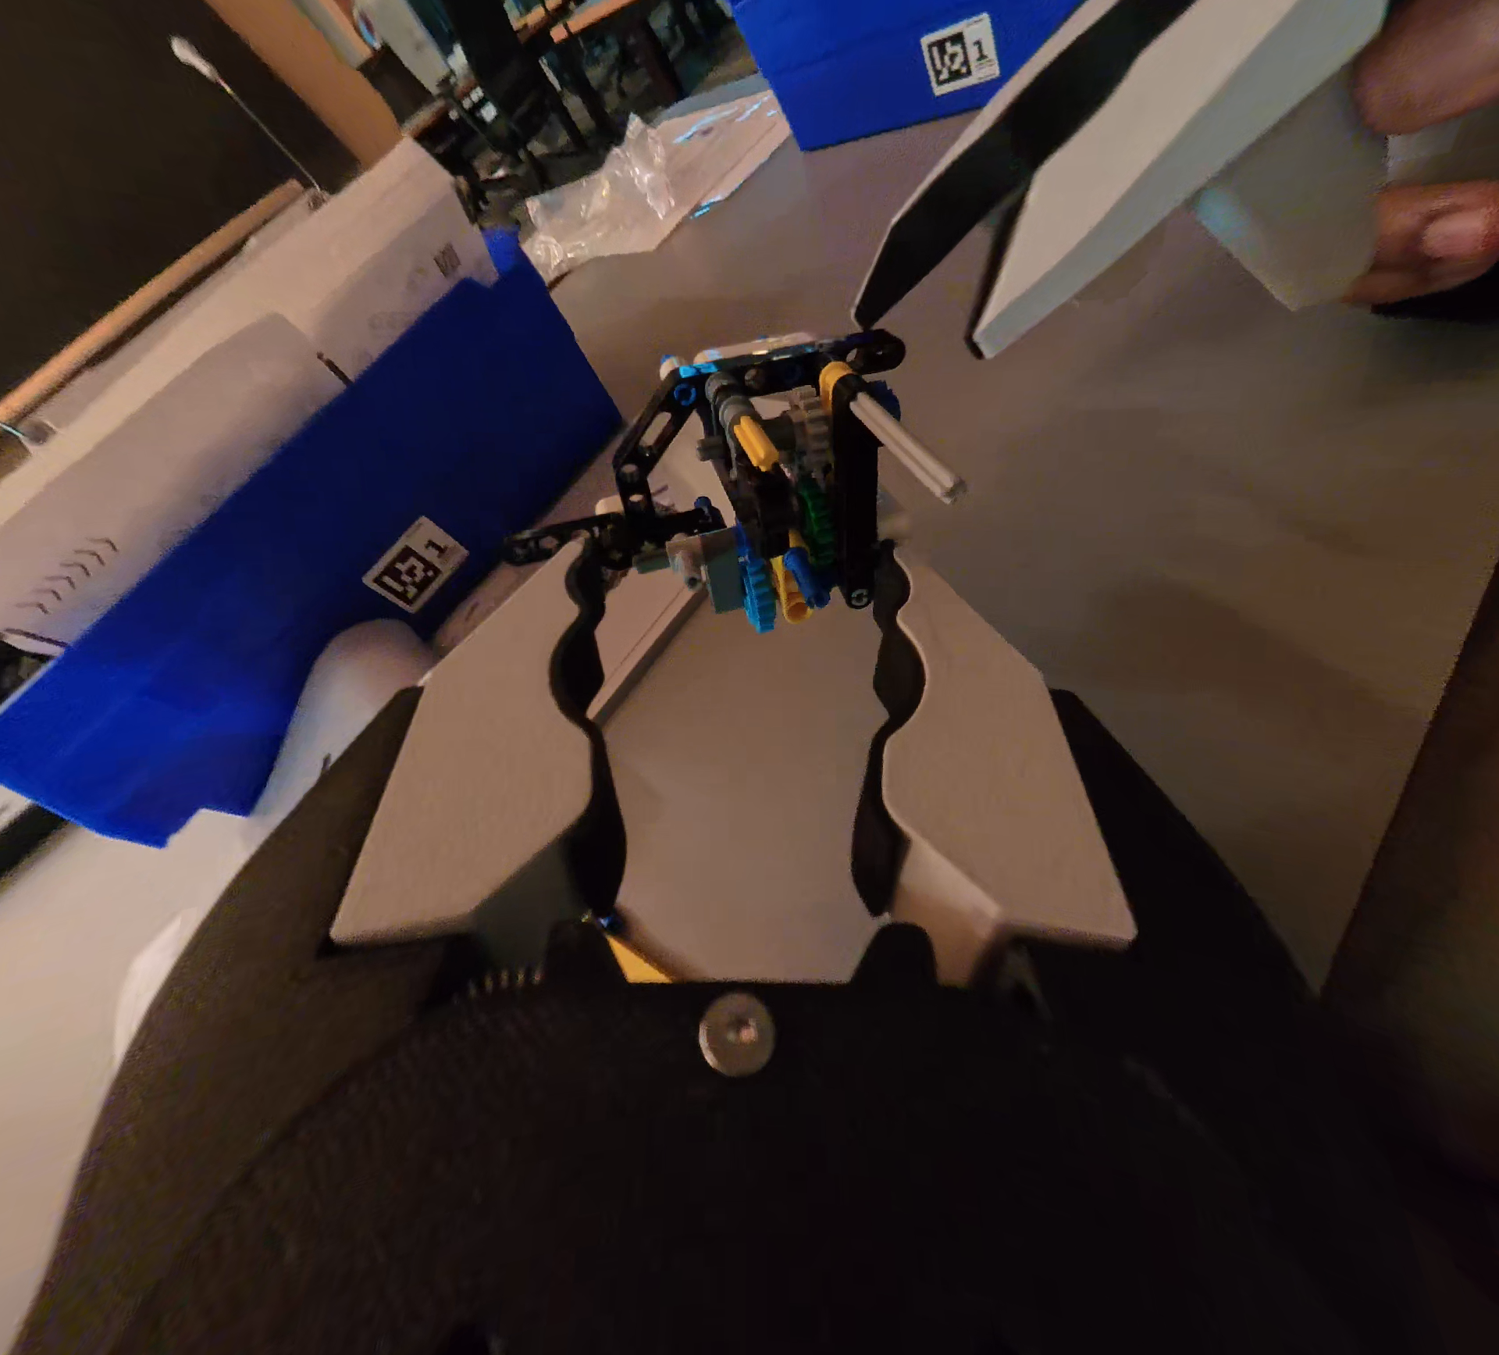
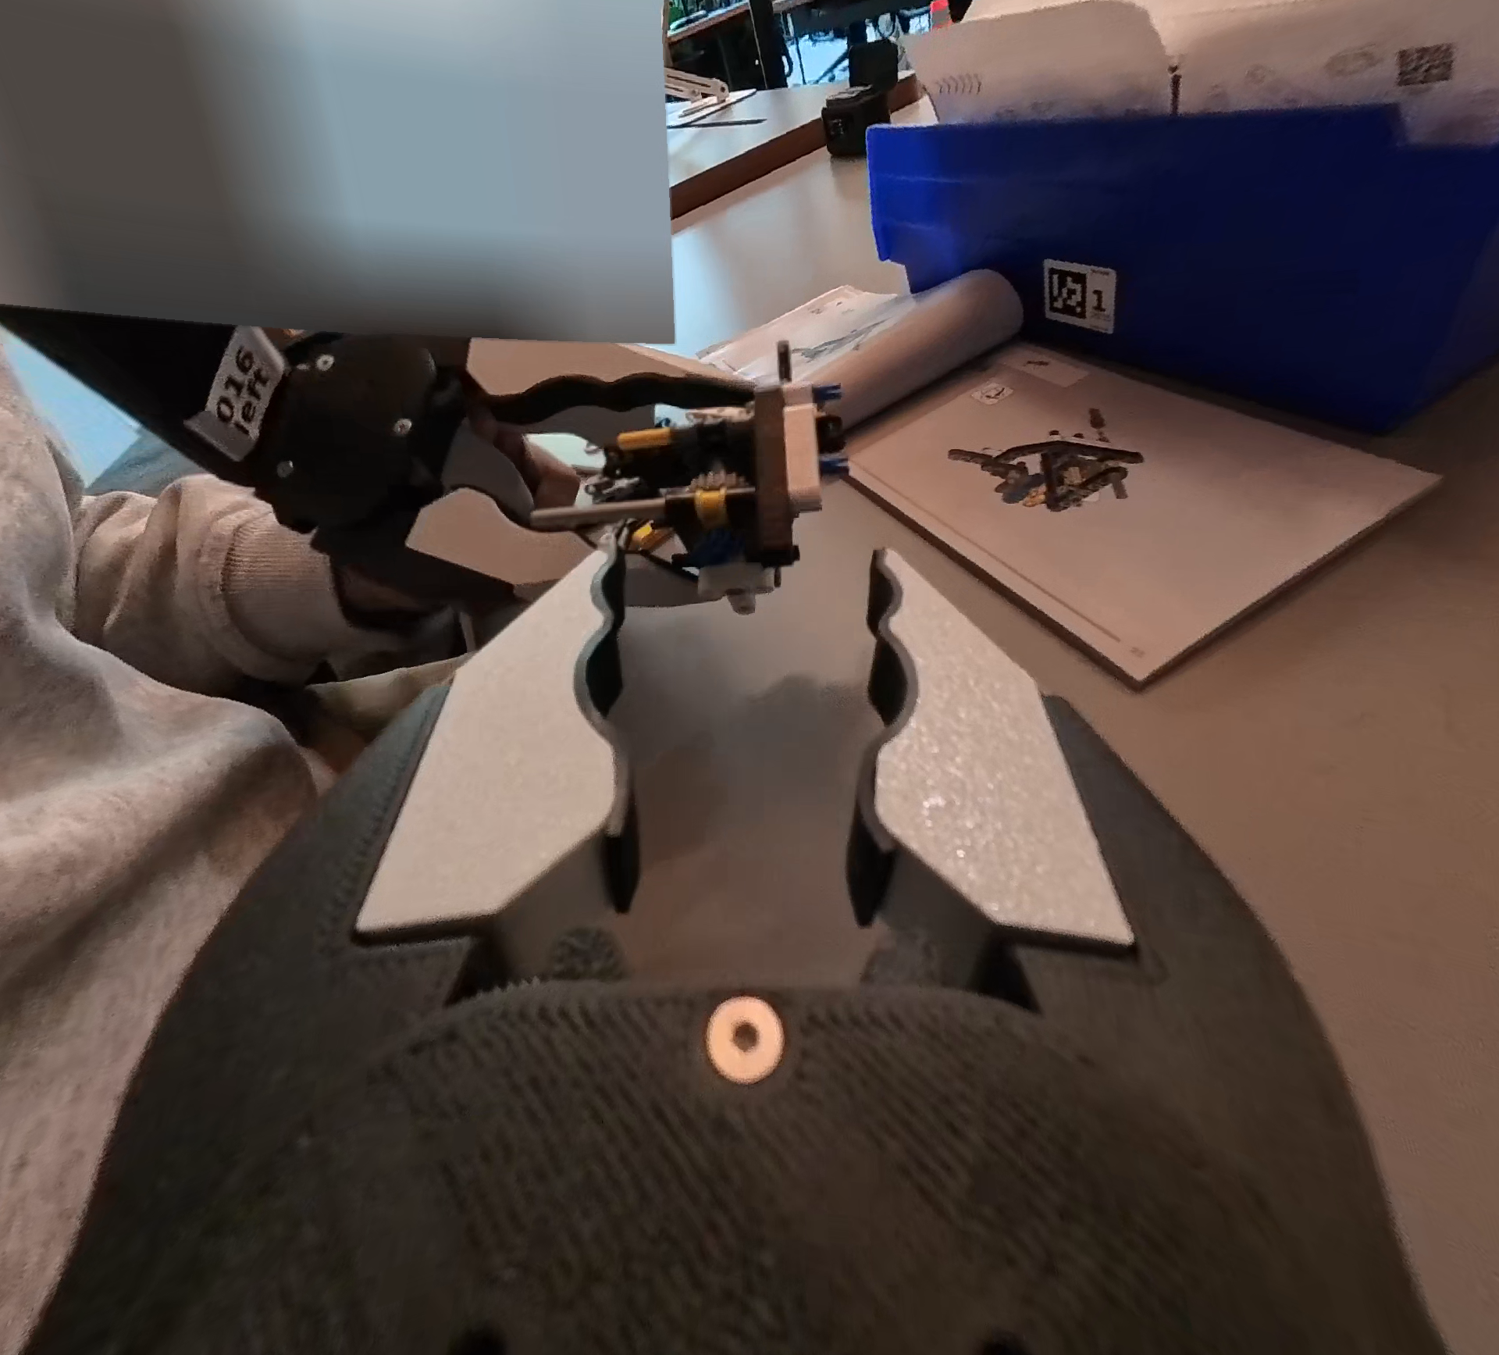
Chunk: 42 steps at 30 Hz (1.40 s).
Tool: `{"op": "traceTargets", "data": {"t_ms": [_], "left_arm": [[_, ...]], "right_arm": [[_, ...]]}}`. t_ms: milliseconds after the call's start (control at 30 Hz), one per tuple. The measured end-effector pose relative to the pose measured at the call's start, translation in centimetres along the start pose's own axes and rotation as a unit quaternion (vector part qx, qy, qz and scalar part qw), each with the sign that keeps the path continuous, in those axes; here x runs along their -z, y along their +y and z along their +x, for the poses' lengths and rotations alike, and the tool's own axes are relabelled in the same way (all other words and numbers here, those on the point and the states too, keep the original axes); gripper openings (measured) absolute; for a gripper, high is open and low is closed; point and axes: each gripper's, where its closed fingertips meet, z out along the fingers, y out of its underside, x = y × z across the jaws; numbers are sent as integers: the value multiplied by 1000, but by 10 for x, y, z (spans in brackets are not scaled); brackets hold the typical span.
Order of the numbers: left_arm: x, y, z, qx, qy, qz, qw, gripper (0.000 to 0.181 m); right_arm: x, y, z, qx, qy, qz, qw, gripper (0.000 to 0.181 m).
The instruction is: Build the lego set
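Note:
A partly built lego assembly (image 1: 762, 480) of black beams, yellow and blue pins, gears and a grey axle hangs above the grey table. My left gripper (image 1: 738, 568) is shut on it, one fingertip at each side of its lower end. In the right wrist view the assembly (image 2: 730, 480) lies sideways, with the left gripper's upper finger (image 2: 616, 395) running along its top. My right gripper (image 2: 746, 569) is open and empty, its tips just short of the assembly. In the left wrist view the right gripper (image 1: 921, 334) comes in from the upper right, its black tip by the assembly's top beam.
An open instruction booklet (image 2: 1136, 529) lies on the table (image 1: 1176, 505) to the right. A blue bin (image 2: 1217, 245) stands behind it, with white boxes beyond. Another blue bin (image 1: 892, 18) and a clear plastic bag (image 1: 608, 204) lie farther off. A person's sleeve (image 2: 122, 667) fills the left. Tip to tip, the grippers are about 6 cm apart.

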Motion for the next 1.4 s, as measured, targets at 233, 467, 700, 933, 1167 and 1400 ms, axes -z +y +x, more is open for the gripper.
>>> {"op": "traceTargets", "data": {"t_ms": [233, 467, 700, 933, 1167, 1400], "left_arm": [[0, -1, 1, 45, 20, -5, 999, 66], [3, -10, 5, 130, 68, 17, 989, 66], [5, -18, 7, 221, 129, 44, 966, 66], [4, -20, 8, 259, 154, 50, 952, 67], [3, -23, 8, 273, 167, 60, 945, 70], [0, -21, 8, 290, 174, 52, 940, 69]], "right_arm": [[-7, 5, -5, 5, -2, -13, 1000, 60], [-8, 13, -2, 33, 15, -42, 998, 41], [-10, 10, -11, 24, -10, -34, 999, 25], [-9, 8, -17, 13, -35, -25, 999, 15], [-10, 10, -20, 12, -44, -32, 998, 12], [-15, 19, -22, 40, -33, -62, 997, 9]]}}
